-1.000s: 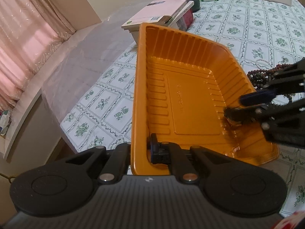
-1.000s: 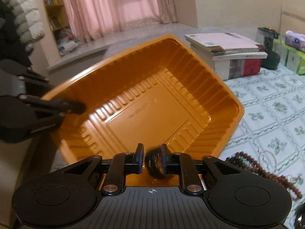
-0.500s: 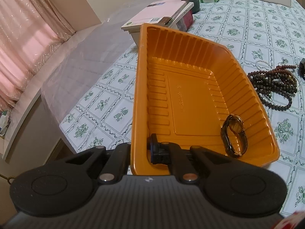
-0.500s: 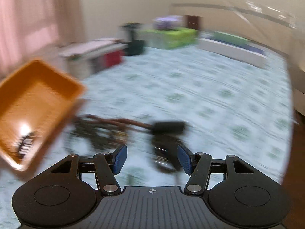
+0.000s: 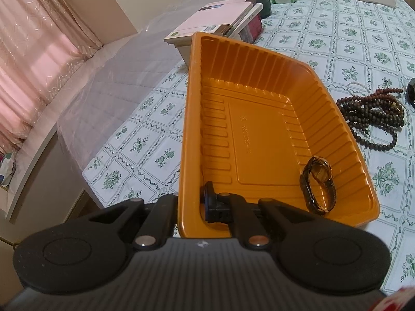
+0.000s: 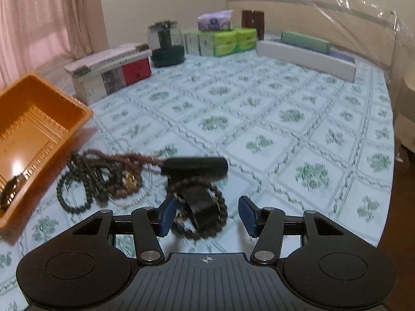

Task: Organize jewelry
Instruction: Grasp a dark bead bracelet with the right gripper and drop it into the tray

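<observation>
My left gripper (image 5: 192, 202) is shut on the near left rim of an orange plastic tray (image 5: 259, 134) and holds it tilted over the table edge. A wristwatch (image 5: 317, 184) lies in the tray's near right corner; it also shows in the right wrist view (image 6: 10, 190). My right gripper (image 6: 207, 215) is open above the tablecloth. Between its fingers lie a black band (image 6: 201, 202) and a brown bead bracelet (image 6: 197, 207). A pile of dark bead necklaces (image 6: 98, 178) lies just left, beside the tray (image 6: 33, 129).
A stack of books (image 6: 111, 72), a glass teapot (image 6: 166, 44), green tissue packs (image 6: 220, 41) and a long white box (image 6: 306, 57) stand along the back of the table. The table's left edge (image 5: 85, 176) drops off beside the tray.
My right gripper let go of the watch in the tray, pulled out, swung right and opened over the black band and bracelet. The left gripper and tray stayed put.
</observation>
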Demonstrator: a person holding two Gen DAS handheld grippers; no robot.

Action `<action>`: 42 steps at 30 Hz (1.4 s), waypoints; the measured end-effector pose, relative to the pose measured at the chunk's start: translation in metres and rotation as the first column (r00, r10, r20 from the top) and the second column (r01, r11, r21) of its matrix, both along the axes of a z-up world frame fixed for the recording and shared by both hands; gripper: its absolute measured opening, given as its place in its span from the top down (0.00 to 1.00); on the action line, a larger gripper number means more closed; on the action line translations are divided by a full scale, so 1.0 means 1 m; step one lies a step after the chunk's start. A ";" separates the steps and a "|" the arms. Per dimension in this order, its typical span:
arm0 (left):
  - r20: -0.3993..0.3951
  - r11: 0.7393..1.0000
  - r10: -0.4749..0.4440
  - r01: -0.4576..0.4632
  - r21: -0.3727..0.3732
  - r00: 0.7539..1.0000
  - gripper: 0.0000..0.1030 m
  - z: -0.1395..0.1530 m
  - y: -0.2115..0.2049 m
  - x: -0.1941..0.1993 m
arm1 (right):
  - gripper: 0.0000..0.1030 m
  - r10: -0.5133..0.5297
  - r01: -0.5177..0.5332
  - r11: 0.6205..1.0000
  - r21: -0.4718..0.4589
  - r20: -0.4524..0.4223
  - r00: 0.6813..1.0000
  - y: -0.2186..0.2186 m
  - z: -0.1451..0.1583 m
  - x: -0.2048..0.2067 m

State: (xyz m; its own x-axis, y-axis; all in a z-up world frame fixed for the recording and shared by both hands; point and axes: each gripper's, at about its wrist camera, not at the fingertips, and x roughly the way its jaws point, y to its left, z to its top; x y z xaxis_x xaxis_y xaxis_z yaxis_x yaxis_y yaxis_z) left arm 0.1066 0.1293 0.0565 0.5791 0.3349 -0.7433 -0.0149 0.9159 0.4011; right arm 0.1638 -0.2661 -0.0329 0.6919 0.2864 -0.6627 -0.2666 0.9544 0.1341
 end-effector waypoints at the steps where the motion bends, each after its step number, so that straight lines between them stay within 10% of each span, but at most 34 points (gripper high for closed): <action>1: 0.001 1.000 0.001 -0.001 0.000 1.000 0.96 0.000 0.000 0.000 | 0.48 0.002 -0.002 1.000 -0.002 0.006 1.000 0.001 0.002 -0.001; 5: 0.002 1.000 0.001 -0.001 0.001 1.000 0.96 -0.001 -0.001 -0.001 | 0.67 0.010 -0.010 1.000 0.002 0.048 0.999 0.008 0.010 -0.017; 23: -0.001 1.000 0.001 -0.001 -0.001 1.000 0.96 -0.001 -0.002 0.000 | 0.93 0.146 -0.136 0.971 -0.198 0.038 0.989 0.057 -0.019 -0.001; 42: 0.005 1.000 -0.016 0.016 0.002 1.000 0.96 -0.001 0.001 0.000 | 0.94 0.045 -0.053 0.994 0.091 0.089 0.995 -0.005 0.060 -0.002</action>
State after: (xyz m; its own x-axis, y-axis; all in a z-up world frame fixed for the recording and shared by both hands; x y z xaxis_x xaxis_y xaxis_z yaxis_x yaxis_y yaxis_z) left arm 0.1069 0.1301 0.0556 0.5885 0.3271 -0.7394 -0.0022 0.9151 0.4032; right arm 0.1614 -0.2707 0.0275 0.7290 0.3789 -0.5700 -0.3274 0.9244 0.1958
